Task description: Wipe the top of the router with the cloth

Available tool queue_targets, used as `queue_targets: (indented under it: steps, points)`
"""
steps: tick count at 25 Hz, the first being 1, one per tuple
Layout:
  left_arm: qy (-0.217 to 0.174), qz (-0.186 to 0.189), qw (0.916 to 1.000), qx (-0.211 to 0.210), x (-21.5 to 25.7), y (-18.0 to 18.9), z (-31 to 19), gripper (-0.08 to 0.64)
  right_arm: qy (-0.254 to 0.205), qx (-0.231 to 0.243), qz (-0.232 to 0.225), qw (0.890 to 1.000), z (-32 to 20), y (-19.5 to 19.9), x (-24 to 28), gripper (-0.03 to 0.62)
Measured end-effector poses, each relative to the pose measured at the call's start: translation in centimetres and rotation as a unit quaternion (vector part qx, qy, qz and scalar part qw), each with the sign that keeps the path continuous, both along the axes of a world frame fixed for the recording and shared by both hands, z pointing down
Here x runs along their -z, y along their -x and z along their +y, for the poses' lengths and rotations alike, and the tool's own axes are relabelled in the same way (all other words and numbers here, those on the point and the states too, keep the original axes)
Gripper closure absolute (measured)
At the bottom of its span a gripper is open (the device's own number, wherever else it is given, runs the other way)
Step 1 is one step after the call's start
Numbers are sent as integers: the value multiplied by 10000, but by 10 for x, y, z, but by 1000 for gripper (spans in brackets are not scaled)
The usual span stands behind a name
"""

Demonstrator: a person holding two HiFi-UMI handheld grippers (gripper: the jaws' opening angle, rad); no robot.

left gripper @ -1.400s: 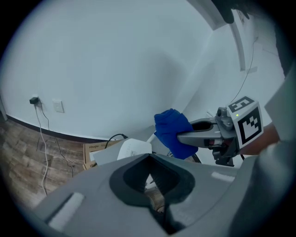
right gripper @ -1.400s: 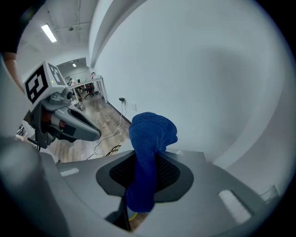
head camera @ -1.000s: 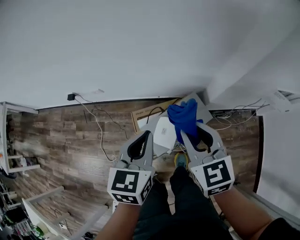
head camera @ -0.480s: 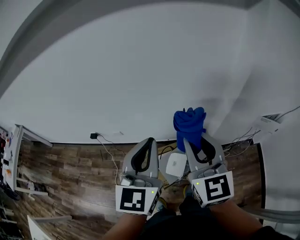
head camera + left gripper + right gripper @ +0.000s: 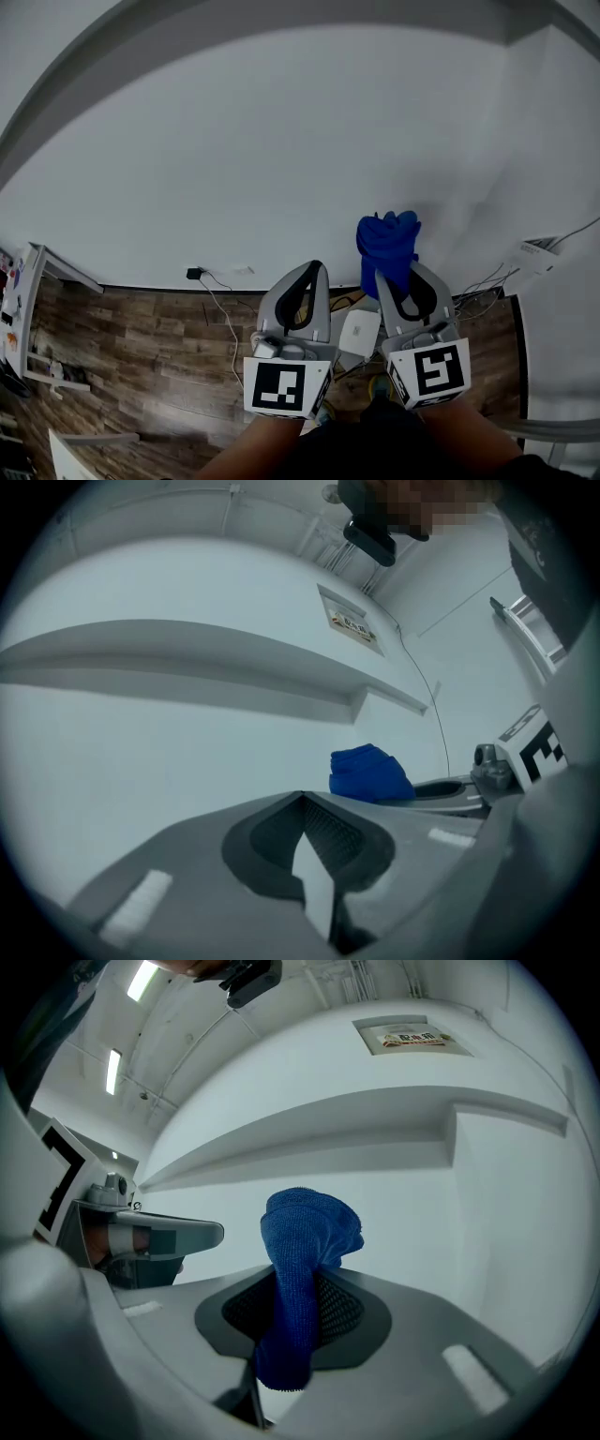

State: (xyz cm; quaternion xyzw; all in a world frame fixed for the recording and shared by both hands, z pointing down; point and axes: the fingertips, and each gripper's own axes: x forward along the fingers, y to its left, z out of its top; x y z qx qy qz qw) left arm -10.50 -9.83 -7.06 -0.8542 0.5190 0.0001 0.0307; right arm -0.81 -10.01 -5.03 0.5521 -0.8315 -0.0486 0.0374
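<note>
Cloth (image 5: 386,246) pinched tight in right gripper (image 5: 397,274) jaws, bunched, raised clear of router (image 5: 361,330) — left gripper (image 5: 315,268) jaws pressed together, empty, just left of router.

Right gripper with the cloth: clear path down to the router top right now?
Probably yes. The right gripper holds the cloth up by the wall; the router lies below, its visible top bare, nothing between them.

No text is readable. The wall sign (image 5: 412,1037), upper right of the right gripper view, is too small.
</note>
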Motion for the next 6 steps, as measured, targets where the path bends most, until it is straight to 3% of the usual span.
queue_targets:
  steps: [6]
  points:
    - [-19, 64, 10000, -61, 1, -3, 3, 560, -111, 64, 37, 9999, 4, 5, 6, 479]
